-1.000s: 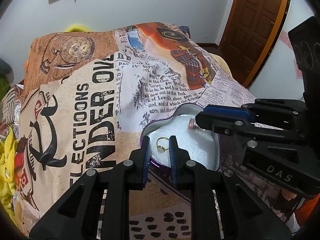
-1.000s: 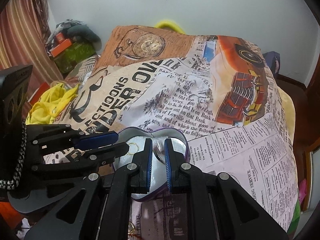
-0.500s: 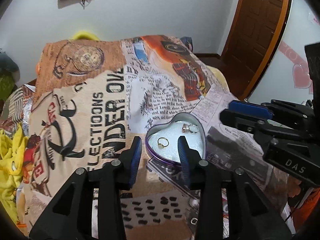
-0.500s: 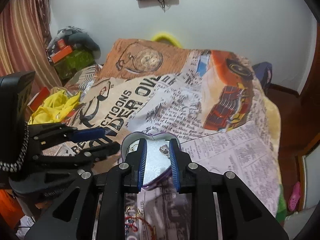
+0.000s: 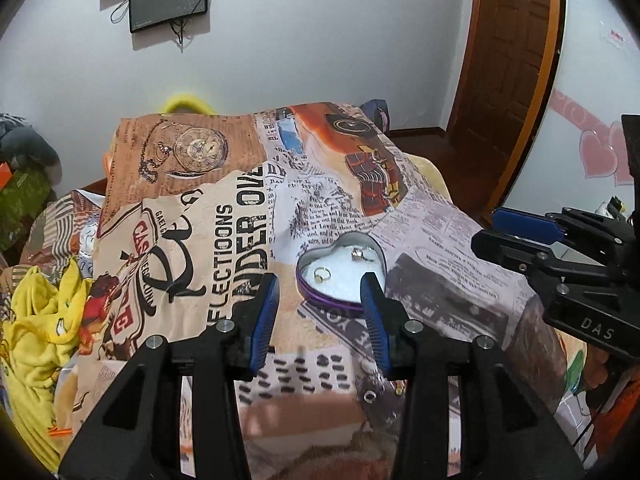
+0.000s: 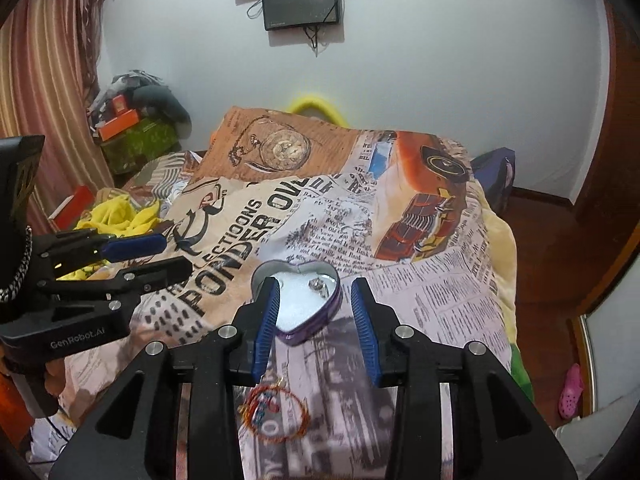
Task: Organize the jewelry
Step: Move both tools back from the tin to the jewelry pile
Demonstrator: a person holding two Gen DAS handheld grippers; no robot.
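A bed (image 5: 224, 216) under a newspaper-print blanket (image 6: 440, 292) carries a heart-shaped tin (image 5: 340, 308). Above it, the left claw (image 5: 320, 300) and right claw (image 6: 314, 312) both hang spread wide, gripping nothing. In the tin lie a gold ring (image 5: 321, 273) and a silver ring (image 5: 362, 255). A red-gold bracelet (image 6: 276, 412) rests on the blanket, nearer than the tin.

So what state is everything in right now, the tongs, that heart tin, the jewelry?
Left tongs: open, holding nothing.
Right tongs: open, holding nothing.
Heart tin: lid off, resting on the bedspread.
Gold ring: lying inside the tin.
Silver ring: lying inside the tin.
Red bracelet: loose on the bedspread, outside the tin.
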